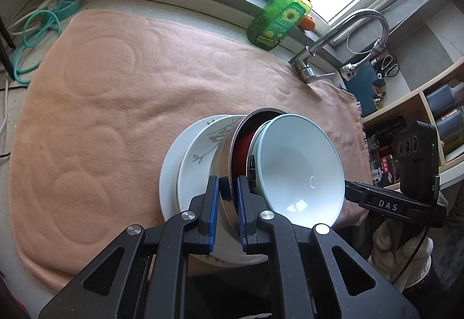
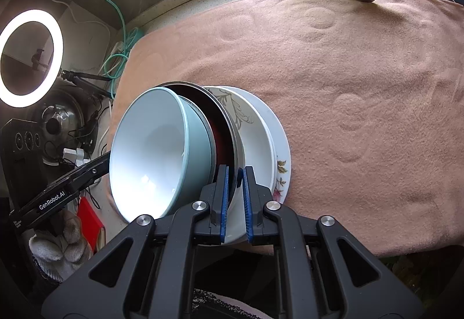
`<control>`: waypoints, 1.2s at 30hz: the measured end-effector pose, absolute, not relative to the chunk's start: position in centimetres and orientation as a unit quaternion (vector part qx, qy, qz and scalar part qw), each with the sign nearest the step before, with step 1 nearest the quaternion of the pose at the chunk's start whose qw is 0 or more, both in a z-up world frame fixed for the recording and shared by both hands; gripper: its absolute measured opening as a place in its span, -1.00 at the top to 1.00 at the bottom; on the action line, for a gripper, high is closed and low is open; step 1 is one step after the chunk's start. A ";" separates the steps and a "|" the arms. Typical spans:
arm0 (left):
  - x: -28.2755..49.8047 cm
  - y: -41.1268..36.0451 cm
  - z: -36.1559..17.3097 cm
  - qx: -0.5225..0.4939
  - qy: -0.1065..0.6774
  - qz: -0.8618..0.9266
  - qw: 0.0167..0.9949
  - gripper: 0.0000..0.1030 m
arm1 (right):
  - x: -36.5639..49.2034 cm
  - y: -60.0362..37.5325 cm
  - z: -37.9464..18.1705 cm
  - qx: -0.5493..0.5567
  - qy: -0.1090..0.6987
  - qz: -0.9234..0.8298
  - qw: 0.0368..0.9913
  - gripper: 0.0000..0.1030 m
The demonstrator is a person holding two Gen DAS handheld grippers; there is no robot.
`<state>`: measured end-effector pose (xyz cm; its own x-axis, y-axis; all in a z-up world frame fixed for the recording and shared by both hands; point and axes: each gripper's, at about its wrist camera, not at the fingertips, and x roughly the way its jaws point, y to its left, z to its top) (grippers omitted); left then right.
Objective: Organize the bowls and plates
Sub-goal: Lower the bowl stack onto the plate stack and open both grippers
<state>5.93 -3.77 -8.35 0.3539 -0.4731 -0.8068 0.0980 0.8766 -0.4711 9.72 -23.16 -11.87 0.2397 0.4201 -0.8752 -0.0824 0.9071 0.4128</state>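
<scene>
A nested stack is held tilted on edge above the peach towel (image 1: pixel 121 81): a pale blue-green bowl (image 1: pixel 298 168) with a white inside, a steel bowl with a red inside (image 1: pixel 240 139), a leaf-patterned plate (image 1: pixel 200 156) and a white plate (image 1: pixel 169 171). My left gripper (image 1: pixel 227 188) is shut on the steel bowl's rim. My right gripper (image 2: pixel 235 177) is shut on the steel bowl's rim from the opposite side. In the right wrist view the blue-green bowl (image 2: pixel 153 150), steel bowl (image 2: pixel 223 127), patterned plate (image 2: pixel 252 127) and a flowered plate (image 2: pixel 282 162) show.
A green dish soap bottle (image 1: pixel 278 14) and a steel tap (image 1: pixel 348 32) stand at the counter's back by the window. Teal hose (image 1: pixel 37 26) lies at the left. Shelves with bottles (image 1: pixel 440 116) are at the right. A ring light (image 2: pixel 29 58) glows left.
</scene>
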 end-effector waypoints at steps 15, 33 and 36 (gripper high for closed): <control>5.6 -3.3 -9.3 -0.174 0.548 -0.165 0.802 0.83 | 9.2 -22.1 -11.3 0.116 0.583 0.166 0.787 0.80; 4.6 -2.3 -8.0 -0.163 0.529 -0.154 0.818 0.73 | 7.4 -23.6 -9.9 0.106 0.560 0.145 0.809 0.44; 4.0 -2.4 -7.2 -0.150 0.519 -0.150 0.828 0.73 | 6.7 -23.7 -9.0 0.094 0.548 0.141 0.819 0.43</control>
<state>4.01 -2.36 -7.15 0.4161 -0.4042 -0.8145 0.0939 0.9101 -0.4037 6.71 -23.72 -8.96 0.3589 0.3341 -0.8715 -0.1279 0.9425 0.3087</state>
